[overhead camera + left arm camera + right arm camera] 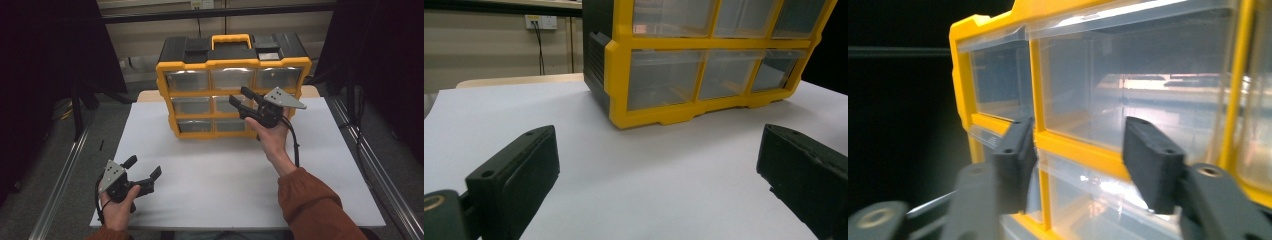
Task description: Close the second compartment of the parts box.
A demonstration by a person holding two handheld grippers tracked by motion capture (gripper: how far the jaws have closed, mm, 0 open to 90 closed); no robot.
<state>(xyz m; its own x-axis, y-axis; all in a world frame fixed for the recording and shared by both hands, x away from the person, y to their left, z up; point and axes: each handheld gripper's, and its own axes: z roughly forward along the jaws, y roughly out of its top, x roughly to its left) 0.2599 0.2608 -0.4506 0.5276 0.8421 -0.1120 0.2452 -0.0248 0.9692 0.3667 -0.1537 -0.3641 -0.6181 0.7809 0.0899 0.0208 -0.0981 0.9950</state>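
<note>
High view puts the right gripper (pixel 244 100), jaws parted, right at the front of the yellow drawer cabinet (pixel 232 64) by its middle drawers, while the left gripper (pixel 144 168), also parted and empty, sits well nearer the person.

Dim, dark surroundings frame the high view at 9 and 3 o'clock; the white counter (pixel 210 175) is the brightest area. Soft glare streaks the clear drawers (pixel 1128 80) of the yellow organizer (pixel 232 85) toward 12 o'clock. In the right gripper view, the near jaws blur at 6 o'clock.
</note>
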